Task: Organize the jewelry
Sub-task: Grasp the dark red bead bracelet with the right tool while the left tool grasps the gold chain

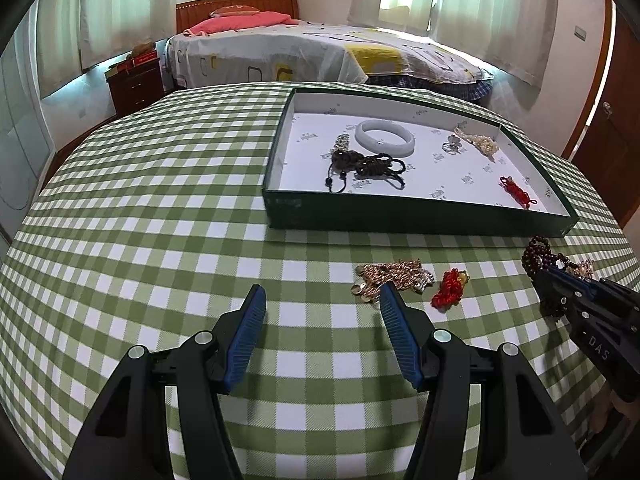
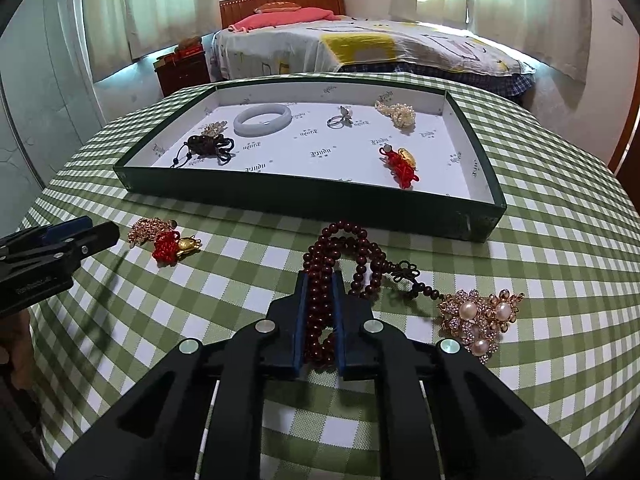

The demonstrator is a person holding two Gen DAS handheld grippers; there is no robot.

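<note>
My right gripper is clamped on the dark bead strand. My left gripper stands spread, holding nothing, beside the gold chain.

Bangle, ring in box; beads before box on table

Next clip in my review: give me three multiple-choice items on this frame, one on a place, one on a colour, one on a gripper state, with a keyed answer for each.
1. Where does the white bangle lie?
A. on the tablecloth
B. inside the green tray
C. on the bed

2. What colour is the bead string in the right hand-held gripper?
A. dark red-brown
B. white
C. green

3. How does the left hand-held gripper stand?
A. shut on a chain
B. shut on nothing
C. open, holding nothing

Answers: 1 B, it rests on the tray's white lining. 2 A, dark red-brown beads run between the blue pads. 3 C, only tablecloth shows between its spread fingers.
</note>
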